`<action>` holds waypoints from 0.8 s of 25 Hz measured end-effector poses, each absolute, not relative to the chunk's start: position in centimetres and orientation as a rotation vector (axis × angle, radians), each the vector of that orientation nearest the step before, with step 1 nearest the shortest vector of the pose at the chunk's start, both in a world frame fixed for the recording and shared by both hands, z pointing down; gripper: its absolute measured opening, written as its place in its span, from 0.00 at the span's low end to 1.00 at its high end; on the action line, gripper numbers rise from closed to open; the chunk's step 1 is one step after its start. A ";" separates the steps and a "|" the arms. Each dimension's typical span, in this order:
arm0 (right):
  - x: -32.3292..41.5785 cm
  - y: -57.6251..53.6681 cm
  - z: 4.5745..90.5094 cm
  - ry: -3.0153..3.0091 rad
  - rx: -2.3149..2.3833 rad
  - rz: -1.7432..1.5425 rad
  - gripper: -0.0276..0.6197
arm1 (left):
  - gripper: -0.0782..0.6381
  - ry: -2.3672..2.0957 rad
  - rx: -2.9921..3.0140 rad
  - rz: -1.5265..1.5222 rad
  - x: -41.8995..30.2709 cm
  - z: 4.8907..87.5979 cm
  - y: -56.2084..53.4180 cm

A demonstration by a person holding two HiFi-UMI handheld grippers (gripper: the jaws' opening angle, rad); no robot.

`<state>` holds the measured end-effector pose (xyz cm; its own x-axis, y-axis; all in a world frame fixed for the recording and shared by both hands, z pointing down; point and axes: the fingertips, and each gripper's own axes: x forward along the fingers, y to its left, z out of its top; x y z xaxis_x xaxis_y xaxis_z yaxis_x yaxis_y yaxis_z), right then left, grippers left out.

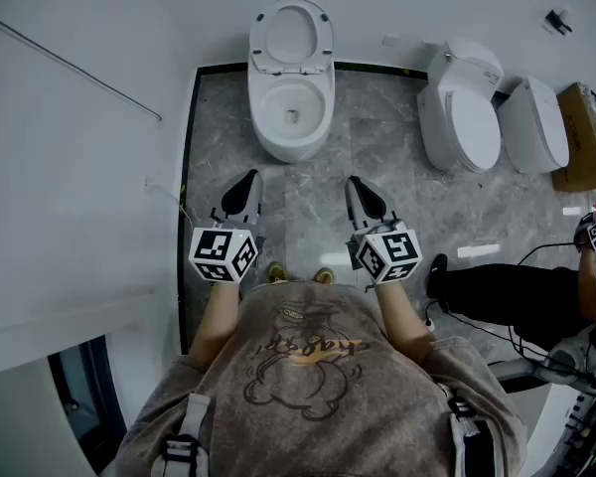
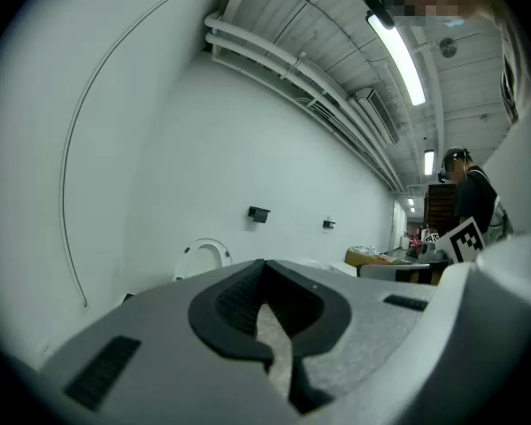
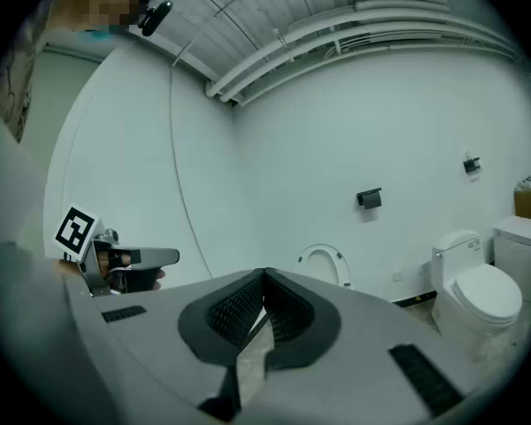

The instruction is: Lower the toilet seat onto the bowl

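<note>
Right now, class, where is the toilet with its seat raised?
The toilet stands top centre in the head view, against the back wall, ahead of the left gripper and right gripper; a closed toilet sits to its right.

The toilet point(image 1: 291, 139) stands at the wall ahead, its seat point(image 1: 323, 38) upright at its back. The left gripper point(image 1: 249, 178) and right gripper point(image 1: 356, 183) hang side by side before it, apart from it. A second toilet point(image 1: 464, 117) stands to its right, with a box point(image 1: 586, 132) beyond that.
</note>
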<state>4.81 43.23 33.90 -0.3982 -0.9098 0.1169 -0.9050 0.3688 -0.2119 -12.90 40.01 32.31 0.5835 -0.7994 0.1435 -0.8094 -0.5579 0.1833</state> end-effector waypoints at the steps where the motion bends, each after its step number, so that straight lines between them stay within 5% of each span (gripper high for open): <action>1: 4.8 43.0 33.9 2.579 -1.709 -0.381 0.08 | 0.12 -1.336 2.586 0.062 -12.8 32.3 39.8; 20: 0.8 40.9 35.3 2.529 -1.799 -0.349 0.08 | 0.12 -1.216 2.626 0.091 -16.0 34.6 36.9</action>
<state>0.78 40.91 35.33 -0.3364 -0.9348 0.1137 -0.9307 0.3115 -0.1919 -16.01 36.95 34.62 0.6507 -0.7426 0.1586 -0.7579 -0.6225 0.1951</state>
